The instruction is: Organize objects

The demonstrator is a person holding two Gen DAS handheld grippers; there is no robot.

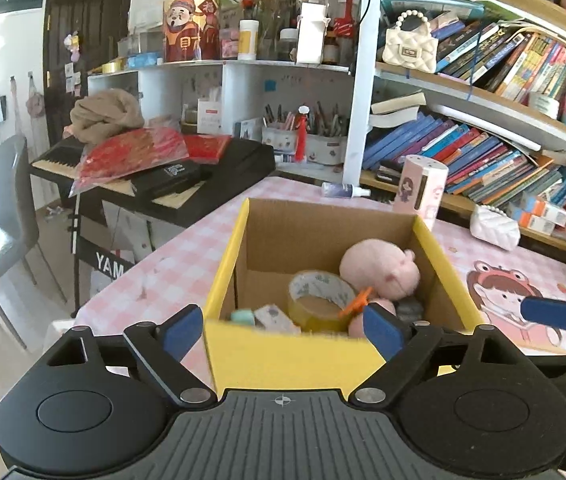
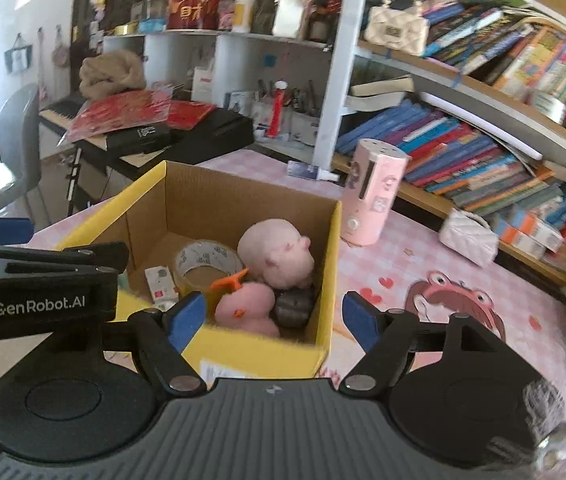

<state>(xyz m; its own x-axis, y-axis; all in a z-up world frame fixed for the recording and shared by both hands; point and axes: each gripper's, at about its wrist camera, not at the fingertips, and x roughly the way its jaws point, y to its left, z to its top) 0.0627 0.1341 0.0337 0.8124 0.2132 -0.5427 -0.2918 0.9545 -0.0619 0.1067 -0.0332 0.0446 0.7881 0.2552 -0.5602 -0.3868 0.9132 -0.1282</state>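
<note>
Both grippers, left (image 1: 283,330) and right (image 2: 273,320), were held released and empty above the near edge of the yellow box (image 1: 239,248), which stood on the checked table (image 1: 171,264). Two pink plush toys (image 2: 277,254), one tape roll (image 2: 207,260) and one orange clip (image 2: 229,280) were already packed; little seemed left.

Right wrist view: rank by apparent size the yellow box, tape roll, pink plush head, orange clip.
1. yellow box
2. pink plush head and tape roll: look about alike, unranked
3. orange clip, partly hidden
</note>
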